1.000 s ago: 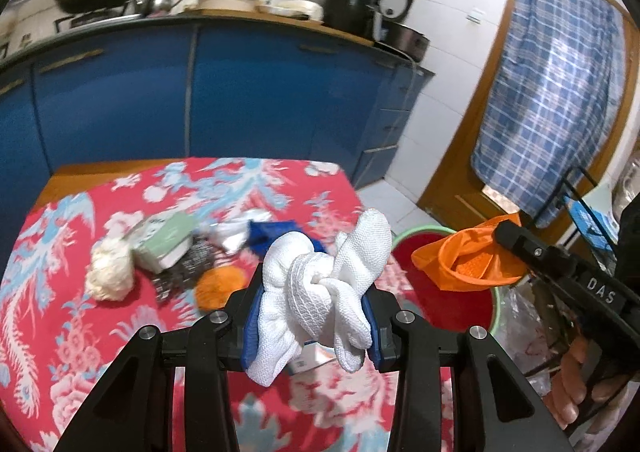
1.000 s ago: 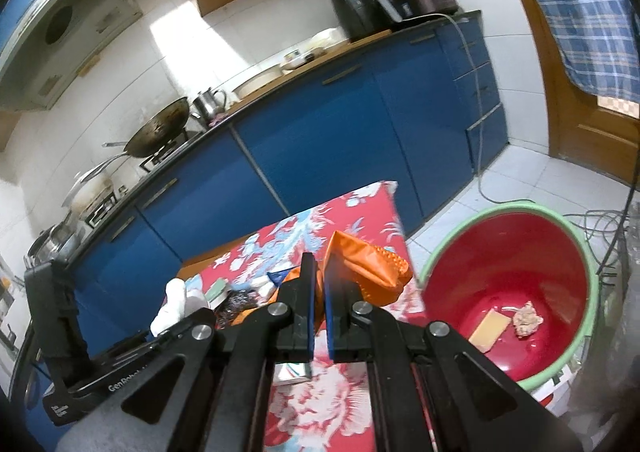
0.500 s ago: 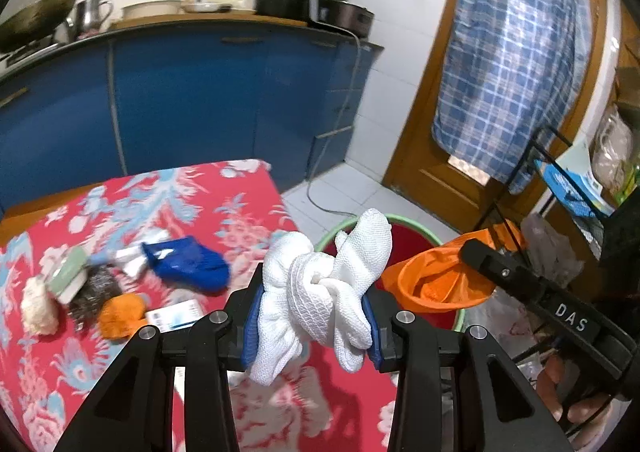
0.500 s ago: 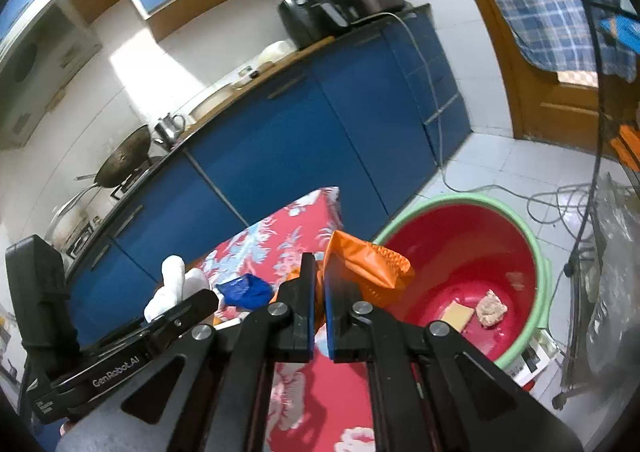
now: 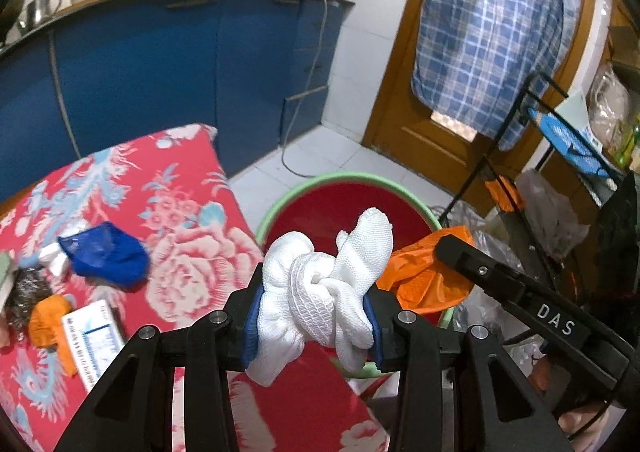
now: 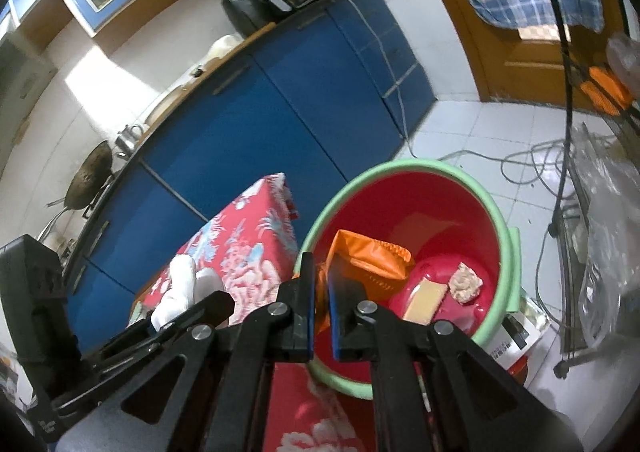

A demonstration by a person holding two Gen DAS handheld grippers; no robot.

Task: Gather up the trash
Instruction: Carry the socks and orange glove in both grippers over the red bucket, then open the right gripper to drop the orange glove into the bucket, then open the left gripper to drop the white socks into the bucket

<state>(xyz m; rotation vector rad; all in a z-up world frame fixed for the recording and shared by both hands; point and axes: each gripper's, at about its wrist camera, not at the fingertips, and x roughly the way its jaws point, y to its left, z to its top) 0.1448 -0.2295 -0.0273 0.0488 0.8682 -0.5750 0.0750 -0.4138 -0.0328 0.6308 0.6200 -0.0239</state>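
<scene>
Carrying both loads over the bin (image 6: 416,248). Left tongs (image 5: 316,308) pinching the rag (image 5: 324,292), near rim; right tongs (image 6: 320,288) barely parted, wrapper (image 6: 366,262) between the pads. Centring over the bin before releasing.

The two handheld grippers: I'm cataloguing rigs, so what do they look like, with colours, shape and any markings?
Both are matte black plastic. The left gripper and the right gripper each have angular, triangular-cutout linkages with silver screw heads, and flat fingers faced with blue pads. White lettering "DAS" marks the right gripper's side. No cables or sleeves show.
</scene>
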